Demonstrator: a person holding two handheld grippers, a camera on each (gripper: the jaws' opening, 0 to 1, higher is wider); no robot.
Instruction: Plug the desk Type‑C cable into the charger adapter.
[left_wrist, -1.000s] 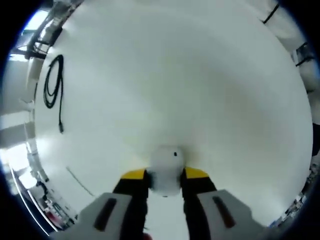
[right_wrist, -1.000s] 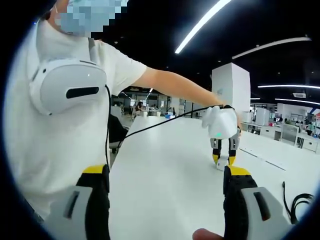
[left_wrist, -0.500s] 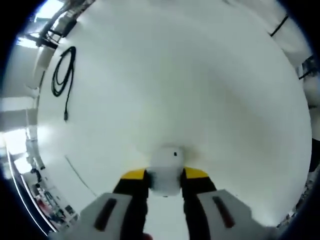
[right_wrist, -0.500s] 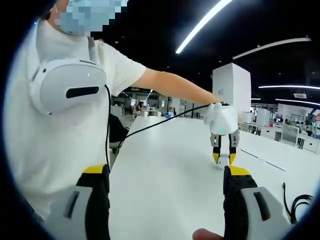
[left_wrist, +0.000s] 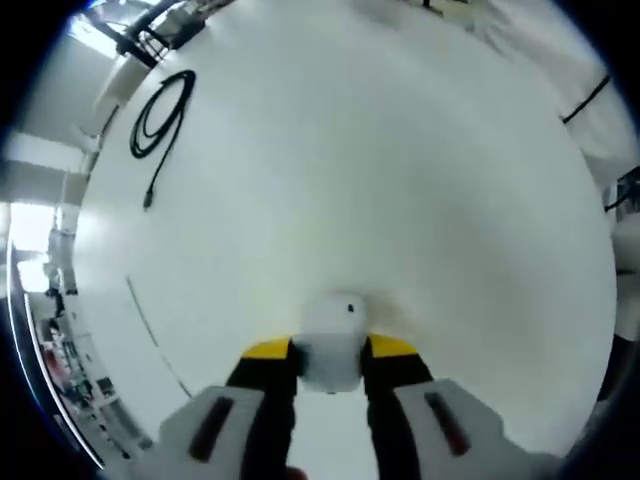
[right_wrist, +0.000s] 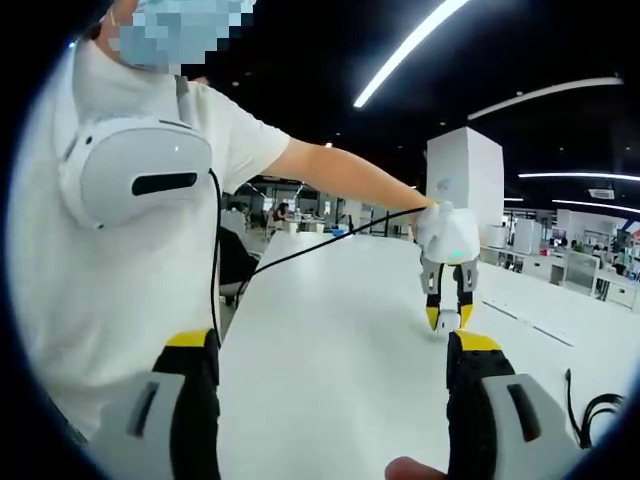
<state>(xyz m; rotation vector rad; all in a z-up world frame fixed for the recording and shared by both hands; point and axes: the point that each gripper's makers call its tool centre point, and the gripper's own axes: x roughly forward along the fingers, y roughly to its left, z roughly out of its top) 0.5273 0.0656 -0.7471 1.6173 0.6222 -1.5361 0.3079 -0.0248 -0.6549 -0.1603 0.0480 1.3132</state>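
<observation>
My left gripper is shut on a white charger adapter, held just above the white table. A coiled black Type-C cable lies far off at the table's upper left, its plug end trailing toward me. In the right gripper view the left gripper stands nose-down on the table with the adapter between its yellow tips. My right gripper is open, with nothing between its fingers. The cable shows at the lower right there.
A person in a white shirt, with a white headset on the chest, reaches an arm out to the left gripper. A thin black lead runs along that arm. Other desks and a white pillar stand behind.
The left gripper view has swung, so the cable now sits further right in it. In the right gripper view the left gripper has shifted slightly right and stands more upright, still holding the adapter.
</observation>
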